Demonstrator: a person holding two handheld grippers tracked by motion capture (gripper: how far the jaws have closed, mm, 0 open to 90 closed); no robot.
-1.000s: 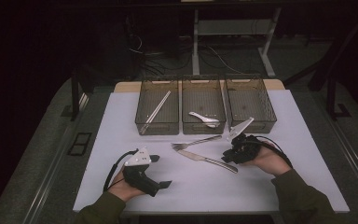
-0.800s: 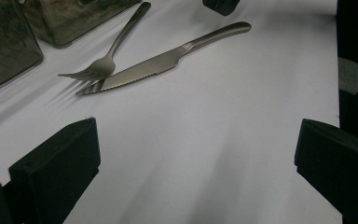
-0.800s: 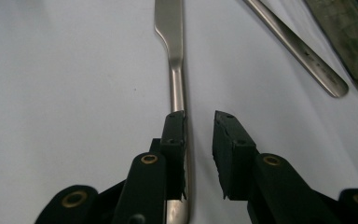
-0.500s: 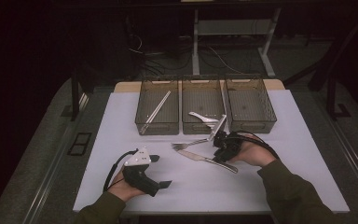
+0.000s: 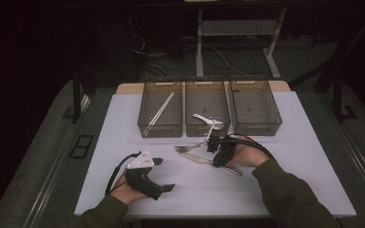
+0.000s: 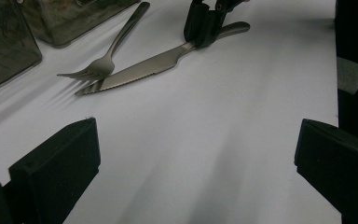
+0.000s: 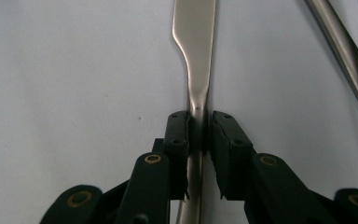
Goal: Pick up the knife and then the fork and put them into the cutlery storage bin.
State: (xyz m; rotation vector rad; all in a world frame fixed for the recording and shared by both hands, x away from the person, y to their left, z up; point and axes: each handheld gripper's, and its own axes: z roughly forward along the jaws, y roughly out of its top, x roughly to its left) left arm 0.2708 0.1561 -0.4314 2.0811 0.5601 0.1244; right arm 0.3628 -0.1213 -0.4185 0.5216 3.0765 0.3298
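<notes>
Left hand-held gripper (image 5: pixel 160 175) rests near-left on the white tabletop (image 5: pixel 304 156), jaws spread wide, holding nothing. Far side: three mesh bins; left bin (image 5: pixel 148 112) holds chopsticks (image 5: pixel 158 113), middle bin (image 5: pixel 219 102) holds a white spoon (image 5: pixel 206 119), right bin (image 5: pixel 255 105) has nothing visible inside. Near the middle bin, a fork (image 6: pixel 106 59) lies just beside the knife (image 7: pixel 194 56), flat on the tabletop. Right hand-held gripper (image 7: pixel 197 140) is closed on the knife's handle, just behind the blade.
</notes>
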